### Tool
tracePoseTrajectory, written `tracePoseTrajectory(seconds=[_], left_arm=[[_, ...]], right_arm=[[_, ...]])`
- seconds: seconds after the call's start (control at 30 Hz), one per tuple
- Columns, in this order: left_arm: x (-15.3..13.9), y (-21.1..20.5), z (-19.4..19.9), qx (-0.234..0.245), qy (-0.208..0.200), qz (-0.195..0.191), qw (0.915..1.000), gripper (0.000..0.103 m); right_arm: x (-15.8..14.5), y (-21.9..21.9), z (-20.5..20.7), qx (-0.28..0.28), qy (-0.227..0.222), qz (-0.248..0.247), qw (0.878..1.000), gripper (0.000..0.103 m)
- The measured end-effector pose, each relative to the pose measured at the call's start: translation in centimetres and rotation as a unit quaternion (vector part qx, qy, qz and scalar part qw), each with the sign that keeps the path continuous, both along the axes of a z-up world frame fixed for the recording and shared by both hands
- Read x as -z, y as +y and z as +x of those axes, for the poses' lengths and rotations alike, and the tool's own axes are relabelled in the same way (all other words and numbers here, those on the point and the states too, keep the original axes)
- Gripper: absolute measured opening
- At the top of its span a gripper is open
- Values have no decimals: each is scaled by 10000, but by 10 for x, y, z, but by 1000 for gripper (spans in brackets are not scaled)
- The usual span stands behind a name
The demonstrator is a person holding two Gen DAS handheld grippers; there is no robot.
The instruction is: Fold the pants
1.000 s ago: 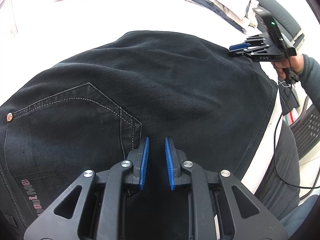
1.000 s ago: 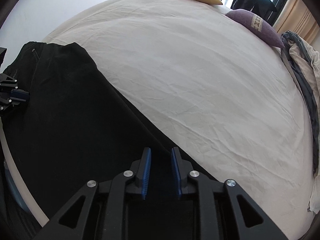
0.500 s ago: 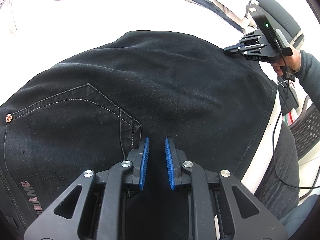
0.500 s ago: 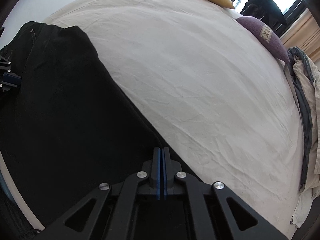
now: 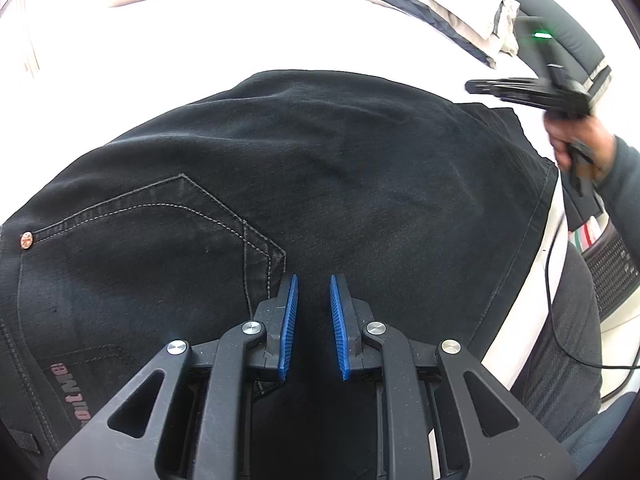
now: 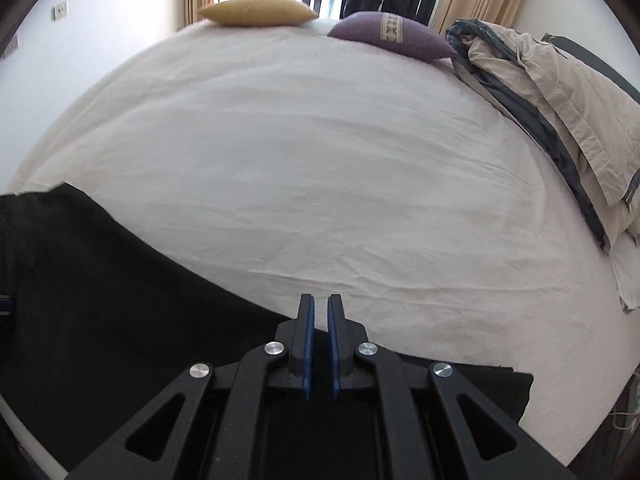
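Note:
Black pants lie flat on a white bed, back pocket and copper rivet at the left; they also show in the right wrist view. My left gripper is open with empty blue pads just above the pants near the pocket seam. My right gripper hovers over the far edge of the pants with a narrow gap between its pads and nothing held. It also shows in the left wrist view, raised above the pants' far right corner.
The white bed sheet stretches beyond the pants. A yellow pillow and a purple pillow lie at the head. A folded beige and grey duvet lies along the right side. A cable hangs by the near edge.
My right gripper shut, then reopened slightly, lifted off the pants and swung right toward the head of the bed. My left gripper has stayed still and open.

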State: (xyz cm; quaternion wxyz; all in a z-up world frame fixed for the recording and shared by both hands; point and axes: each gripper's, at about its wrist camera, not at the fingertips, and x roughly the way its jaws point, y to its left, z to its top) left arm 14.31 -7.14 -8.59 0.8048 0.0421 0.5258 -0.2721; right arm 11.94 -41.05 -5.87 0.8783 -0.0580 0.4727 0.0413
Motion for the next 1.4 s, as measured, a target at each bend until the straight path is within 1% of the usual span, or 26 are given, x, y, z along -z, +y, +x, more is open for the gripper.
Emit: tracePoseTrajectory(seconds=[0.03,0.1,0.17,0.23,0.3,0.33,0.37,0.4,0.5,0.57,0.6,0.63,0.7,0.73,0.8,0.87,0.93,0.97,1.0,1.03,1.07,1.1,1.17,1.27,1.33,1.4], left_arm=[[0,-1,0,-2,4,5,10000,16],[2,-4,1,-1,-4,35,10000,16],[4,-7,0,21,-54,59,10000,16],[4,-8,-1,27,-77,51,10000,16],[3,-6,-3,-12,-40,42,10000,17],[2,-5,-5,-23,-40,57,10000,17],[2,-6,-6,-27,-49,102,9999,17],[1,-7,-8,-32,-69,148,9999,17],[-5,-19,-10,13,-132,161,9998,17],[-6,-31,-12,98,-162,155,9997,17],[-7,-38,-13,166,-154,156,9996,17],[-7,-45,-15,241,-146,177,9994,17],[-3,-59,-19,425,-97,255,9987,17],[1,-62,-21,446,-91,321,9984,17],[3,-60,-25,371,-75,268,9989,17],[5,-54,-29,268,64,128,9995,17],[5,-51,-34,301,106,132,9994,17],[3,-51,-36,333,103,190,9992,17],[-2,-51,-36,342,103,184,9992,17],[-8,-54,-34,362,73,91,9993,17],[-15,-56,-29,419,-7,-3,9991,17],[-22,-61,-20,502,-132,-15,9986,17],[-31,-76,7,683,-268,27,9973,17],[-33,-101,55,975,-249,-79,9949,17],[-17,-117,90,1179,214,-56,9928,17],[6,-126,117,1152,491,165,9920,17]], right_arm=[[0,2,-11,-49,-3,172,9998,11],[18,-2,-23,102,238,180,9995,28],[42,-30,-31,611,536,102,9966,28],[43,-71,-44,1298,337,312,9905,27],[41,-111,-57,2467,413,-411,9673,36],[37,-127,-66,2887,431,-562,9548,46],[30,-139,-75,3181,459,-477,9458,46],[20,-142,-84,3246,355,-204,9450,46],[-13,-109,-107,2409,-232,991,9652,46],[-12,-79,-118,1822,-236,1690,9683,50],[-3,-66,-118,1594,-56,1953,9677,53],[9,-56,-117,1463,191,1985,9689,54],[37,-51,-118,1570,645,1674,9712,51],[42,-58,-123,1686,603,1760,9680,46],[42,-77,-134,2084,549,1817,9595,19],[42,-98,-139,2593,633,1551,9511,0],[33,-110,-143,3060,679,1126,9429,0],[27,-108,-142,3244,727,729,9403,7],[18,-102,-142,3320,688,492,9395,28],[9,-94,-141,3191,498,695,9438,33],[1,-83,-139,2918,294,1137,9492,35],[-3,-72,-135,2610,164,1505,9534,42],[-6,-45,-120,2151,107,1661,9623,55],[12,-22,-100,1945,326,1827,9632,55],[36,-24,-95,2100,721,1707,9600,55],[46,-24,-99,2061,745,1521,9638,48]])
